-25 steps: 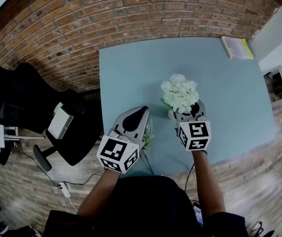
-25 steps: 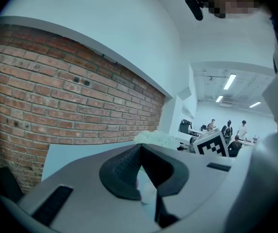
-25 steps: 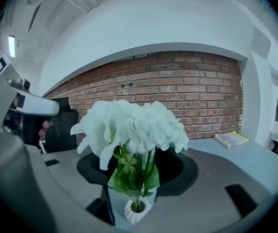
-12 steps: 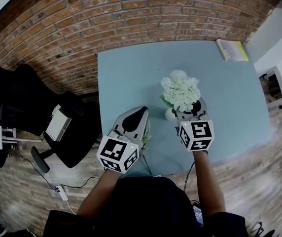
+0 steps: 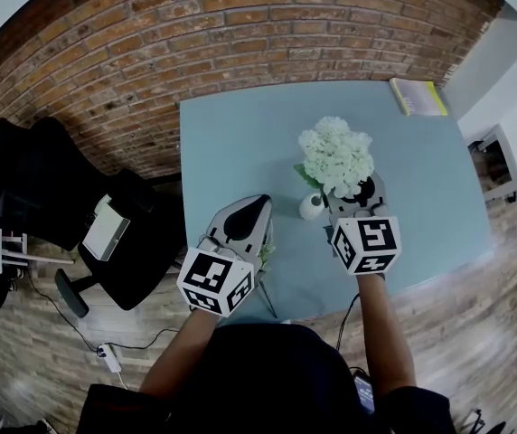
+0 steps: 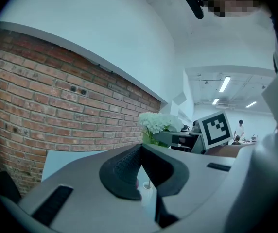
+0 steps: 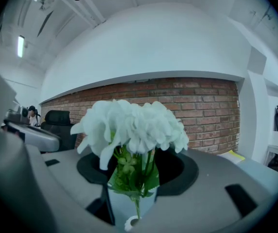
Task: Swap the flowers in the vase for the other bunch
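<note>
Right claw [image 5: 353, 193] is clenched on the green stems of the white flower bunch [image 7: 131, 125], its black pads pressing the leaves from both sides just under the blooms. That bunch is held upright directly above the small white vase [image 5: 311, 207]. Its thin stem end reaches down to the vase's mouth; whether the tip is inside the rim I cannot tell. The vase stands upright on the blue worktop [image 5: 240, 143], near its front edge. Left claw [image 5: 257, 204] hangs to the left of the vase, apart from it, its jaw tips meeting with nothing seen between the pads. Just under that claw, left of the vase at the worktop's front edge, a sprig of green and pale blossoms [image 5: 267, 246] shows; whether it touches the claw cannot be told. Far behind the vase to the right, a yellow-green book [image 5: 418, 97] lies at the worktop's corner. Beyond the vase runs a brick wall [image 5: 195, 25], and well to the vase's left a black office chair [image 5: 32, 183] stands on the floor
</note>
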Demonstrator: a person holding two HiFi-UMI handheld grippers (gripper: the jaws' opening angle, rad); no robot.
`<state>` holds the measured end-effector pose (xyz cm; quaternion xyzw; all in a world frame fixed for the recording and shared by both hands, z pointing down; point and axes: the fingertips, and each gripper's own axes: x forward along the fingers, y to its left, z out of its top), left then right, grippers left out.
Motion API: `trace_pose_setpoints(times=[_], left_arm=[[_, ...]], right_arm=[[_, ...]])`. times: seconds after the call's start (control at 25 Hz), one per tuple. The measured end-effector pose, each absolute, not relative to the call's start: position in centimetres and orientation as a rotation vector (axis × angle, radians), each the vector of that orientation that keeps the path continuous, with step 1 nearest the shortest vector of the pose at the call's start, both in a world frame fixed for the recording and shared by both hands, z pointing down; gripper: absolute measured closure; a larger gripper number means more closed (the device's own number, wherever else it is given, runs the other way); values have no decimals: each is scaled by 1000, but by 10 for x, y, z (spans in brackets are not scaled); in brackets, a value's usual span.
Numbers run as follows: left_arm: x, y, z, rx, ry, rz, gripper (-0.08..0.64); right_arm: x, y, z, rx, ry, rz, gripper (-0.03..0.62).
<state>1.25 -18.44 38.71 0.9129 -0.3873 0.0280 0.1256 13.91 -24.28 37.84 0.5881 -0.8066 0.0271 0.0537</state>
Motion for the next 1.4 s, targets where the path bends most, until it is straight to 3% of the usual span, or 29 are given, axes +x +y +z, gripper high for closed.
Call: trace_pose_setpoints(times=[0.6, 1.4], left_arm=[[10, -169, 376, 2686, -1123, 37, 558], [79, -145, 385, 2744, -888, 79, 558]], right_arm=[[147, -225, 336, 1848, -2463, -32, 354], [242, -177, 373, 2043, -2187, 122, 354]])
